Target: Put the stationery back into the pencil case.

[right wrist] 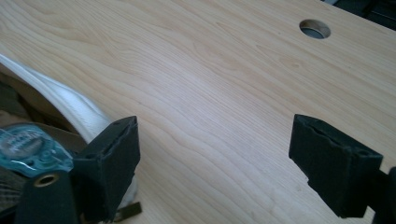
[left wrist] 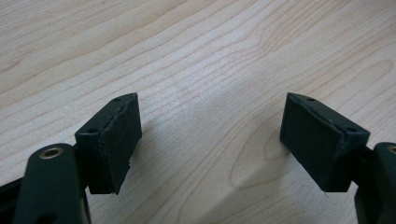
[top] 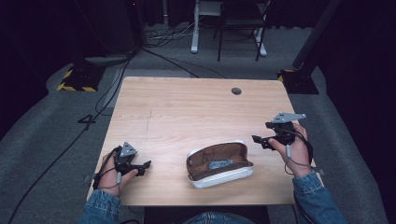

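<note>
Dark curtains and trailing cables ring a pale wooden tabletop (top: 187, 112) with a round cable hole (top: 236, 91) near its far edge. Near the front edge lies an open white pouch (top: 219, 164) with a brown lining, and a small clear-wrapped packet (top: 220, 164) sits inside it. The pouch's long axis runs roughly left to right across the person's front, its right end tipped slightly away. The right tongs (top: 258, 140) hover just past that right end, pointing back toward it, jaws wide apart with nothing between them. The left tongs (top: 145, 165) rest low over bare wood, well apart from the pouch's left end, jaws also spread and empty. The right hand looks the nearer one for any next reach.
</note>
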Tool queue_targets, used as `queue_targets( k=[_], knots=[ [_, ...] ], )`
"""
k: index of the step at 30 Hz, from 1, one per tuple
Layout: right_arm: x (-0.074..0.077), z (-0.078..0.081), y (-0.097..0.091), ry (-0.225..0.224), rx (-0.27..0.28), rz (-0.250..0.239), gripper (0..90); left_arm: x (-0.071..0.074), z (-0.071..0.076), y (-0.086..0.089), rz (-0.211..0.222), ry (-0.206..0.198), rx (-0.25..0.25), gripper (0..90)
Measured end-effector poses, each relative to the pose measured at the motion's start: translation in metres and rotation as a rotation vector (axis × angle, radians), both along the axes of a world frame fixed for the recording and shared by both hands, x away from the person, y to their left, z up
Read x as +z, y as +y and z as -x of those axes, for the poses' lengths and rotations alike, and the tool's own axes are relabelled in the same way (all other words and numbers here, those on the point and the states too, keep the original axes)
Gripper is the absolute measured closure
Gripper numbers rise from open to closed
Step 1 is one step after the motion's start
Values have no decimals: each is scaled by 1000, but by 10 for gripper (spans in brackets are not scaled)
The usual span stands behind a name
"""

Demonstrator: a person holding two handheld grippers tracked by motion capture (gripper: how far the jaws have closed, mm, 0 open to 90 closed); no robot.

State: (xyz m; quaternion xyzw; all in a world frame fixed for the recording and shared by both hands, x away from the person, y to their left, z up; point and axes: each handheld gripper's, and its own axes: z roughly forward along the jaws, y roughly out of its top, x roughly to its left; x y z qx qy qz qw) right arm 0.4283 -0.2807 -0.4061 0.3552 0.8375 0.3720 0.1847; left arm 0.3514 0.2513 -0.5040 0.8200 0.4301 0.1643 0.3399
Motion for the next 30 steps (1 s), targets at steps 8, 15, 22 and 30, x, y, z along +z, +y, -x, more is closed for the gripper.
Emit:
queue_targets(
  k=[8,15,22,30],
  knots=[
    [-23,-8,-20,11,-31,43,170,0,-1,-1,-5,3,-4,194],
    [-47,-14,-38,58,-79,32,168,0,-3,-2,-6,3,-4,181],
    [-70,-16,-49,94,-118,9,169,0,-4,-4,-5,11,-5,162],
    [-85,-13,-55,116,-141,15,169,-1,-8,-8,-16,22,-1,91]
  ],
)
